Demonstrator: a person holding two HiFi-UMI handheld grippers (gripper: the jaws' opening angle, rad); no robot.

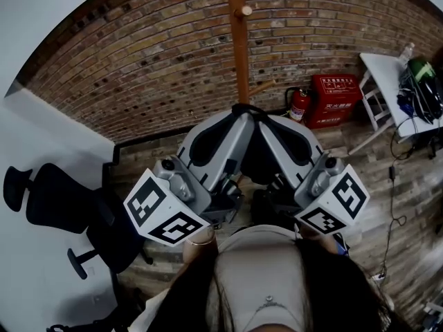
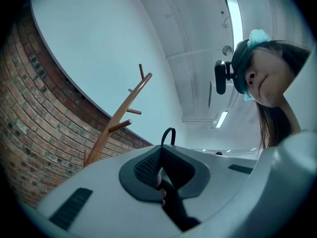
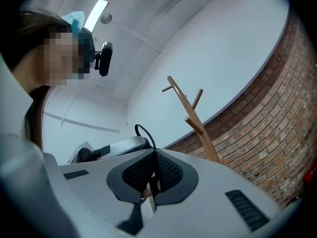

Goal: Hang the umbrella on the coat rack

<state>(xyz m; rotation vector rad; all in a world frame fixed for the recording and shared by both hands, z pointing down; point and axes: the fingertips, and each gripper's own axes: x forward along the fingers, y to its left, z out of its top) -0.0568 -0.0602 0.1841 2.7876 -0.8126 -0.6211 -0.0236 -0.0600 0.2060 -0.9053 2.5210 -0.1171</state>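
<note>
A wooden coat rack point(image 1: 239, 40) stands against the brick wall straight ahead, with a knobbed peg point(image 1: 243, 10) up high and a lower peg point(image 1: 263, 87). My left gripper point(image 1: 234, 120) and right gripper point(image 1: 264, 121) meet tip to tip in front of its pole. Both are shut on the dark umbrella point(image 1: 261, 163), whose body hangs between them, mostly hidden. Its black strap loop point(image 1: 242, 107) sticks out above the tips. The loop point(image 2: 168, 133) also shows in the left gripper view with the rack point(image 2: 119, 118) behind, and the loop point(image 3: 143, 133) and rack point(image 3: 190, 113) show in the right gripper view.
A red fire extinguisher point(image 1: 299, 104) and a red box point(image 1: 335, 99) stand at the wall, right of the rack. A white table point(image 1: 387, 81) with clutter is at far right, a cable point(image 1: 394, 206) trails on the wood floor, and a black office chair point(image 1: 62, 206) is at left.
</note>
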